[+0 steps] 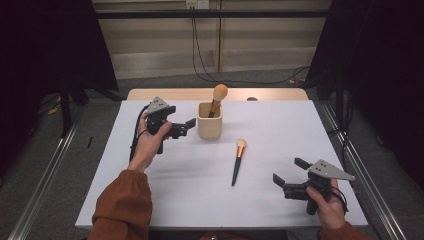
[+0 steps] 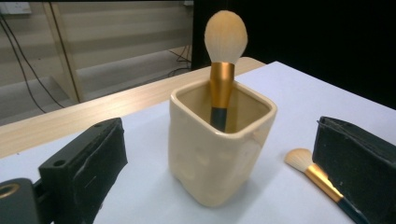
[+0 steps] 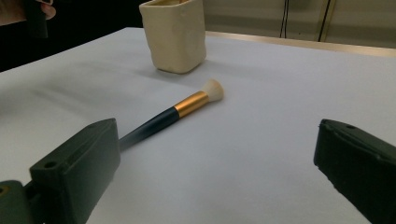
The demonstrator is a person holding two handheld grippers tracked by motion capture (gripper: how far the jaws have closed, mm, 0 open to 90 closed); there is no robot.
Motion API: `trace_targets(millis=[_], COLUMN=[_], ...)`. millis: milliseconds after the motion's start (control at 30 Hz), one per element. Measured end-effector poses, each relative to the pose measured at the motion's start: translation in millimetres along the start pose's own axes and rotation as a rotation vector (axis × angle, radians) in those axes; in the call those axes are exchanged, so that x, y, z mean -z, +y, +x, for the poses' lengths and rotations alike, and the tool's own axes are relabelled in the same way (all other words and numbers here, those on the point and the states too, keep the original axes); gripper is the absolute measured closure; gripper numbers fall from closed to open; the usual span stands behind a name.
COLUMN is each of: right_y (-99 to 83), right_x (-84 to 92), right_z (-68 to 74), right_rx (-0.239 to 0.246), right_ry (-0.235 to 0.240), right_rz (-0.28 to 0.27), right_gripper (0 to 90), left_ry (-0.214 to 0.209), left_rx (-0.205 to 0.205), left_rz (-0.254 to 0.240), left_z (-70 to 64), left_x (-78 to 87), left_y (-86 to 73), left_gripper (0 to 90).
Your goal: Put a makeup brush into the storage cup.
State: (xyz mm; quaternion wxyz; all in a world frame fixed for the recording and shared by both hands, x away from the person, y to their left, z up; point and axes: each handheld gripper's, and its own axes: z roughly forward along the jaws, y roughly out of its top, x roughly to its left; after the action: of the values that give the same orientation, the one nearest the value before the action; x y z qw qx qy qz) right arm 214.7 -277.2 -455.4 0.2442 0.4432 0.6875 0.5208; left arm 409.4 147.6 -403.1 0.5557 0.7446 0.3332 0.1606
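Observation:
A cream square cup (image 1: pixel 209 122) stands at the back middle of the white table (image 1: pixel 280 125). A round-headed makeup brush (image 1: pixel 219 95) with a gold ferrule stands upright in it. A second, smaller brush (image 1: pixel 238 161) with a dark handle lies flat in front of the cup, bristles toward it. My left gripper (image 1: pixel 186 127) hovers open just left of the cup. In the left gripper view the cup (image 2: pixel 219 149) sits between its fingers (image 2: pixel 88 158). My right gripper (image 1: pixel 289 170) is open near the front right, empty. The lying brush (image 3: pixel 173 114) is ahead of its left finger (image 3: pixel 79 161).
A wooden tabletop strip (image 1: pixel 270 94) runs behind the white sheet. Metal rails (image 1: pixel 45 175) flank the table on both sides. Cables (image 1: pixel 200 60) hang along the back wall. Dark curtains stand at the left and right.

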Motion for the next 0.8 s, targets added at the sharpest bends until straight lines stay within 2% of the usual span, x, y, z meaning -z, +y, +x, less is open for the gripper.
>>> trace_targets(millis=[200, 267, 367, 400, 433, 533, 600, 667, 800], right_y=[-0.2, -0.2, -0.3, -0.3, -0.3, -0.2, -0.3, -0.3, -0.1], right_x=[-0.8, -0.7, -0.5, -0.6, -0.6, -0.6, -0.5, -0.4, -0.7], right_z=[-0.6, -0.7, -0.9, -0.9, -1.0, -1.1, -1.1, -1.1, -0.8], right_rx=[0.004, 0.003, 0.001, -0.001, 0.001, 0.002, 0.003, 0.002, 0.003], right_ry=[0.0, -0.001, -0.004, -0.005, -0.004, -0.004, -0.005, -0.007, -0.005], right_rz=[0.002, 0.0, 0.0, -0.001, 0.0, 0.0, 0.0, 0.0, 0.001], right_gripper=[0.1, 0.1, 0.1, 0.1, 0.1, 0.1, 0.1, 0.1, 0.1], left_ry=[0.008, 0.006, 0.014, 0.019, 0.041, 0.032, 0.045, 0.036, 0.071], left_rx=[-0.005, 0.009, -0.01, -0.012, -0.024, -0.022, -0.033, -0.021, -0.015], left_rz=[-0.003, -0.005, 0.004, 0.001, -0.01, -0.017, -0.017, -0.024, -0.032], left_z=[0.0, 0.0, -1.5, -1.7, -1.8, -0.8, -0.4, 1.8, 5.5], left_x=[5.8, 8.2, 13.4, 15.9, 19.3, 28.1, 35.3, 42.6, 56.2], left_y=[-5.8, -7.9, -11.1, -11.9, -12.8, -16.5, -20.4, -23.3, -28.5], left_gripper=[3.0, 3.1, 3.9, 3.9, 4.4, 4.2, 3.5, 2.6, 2.5])
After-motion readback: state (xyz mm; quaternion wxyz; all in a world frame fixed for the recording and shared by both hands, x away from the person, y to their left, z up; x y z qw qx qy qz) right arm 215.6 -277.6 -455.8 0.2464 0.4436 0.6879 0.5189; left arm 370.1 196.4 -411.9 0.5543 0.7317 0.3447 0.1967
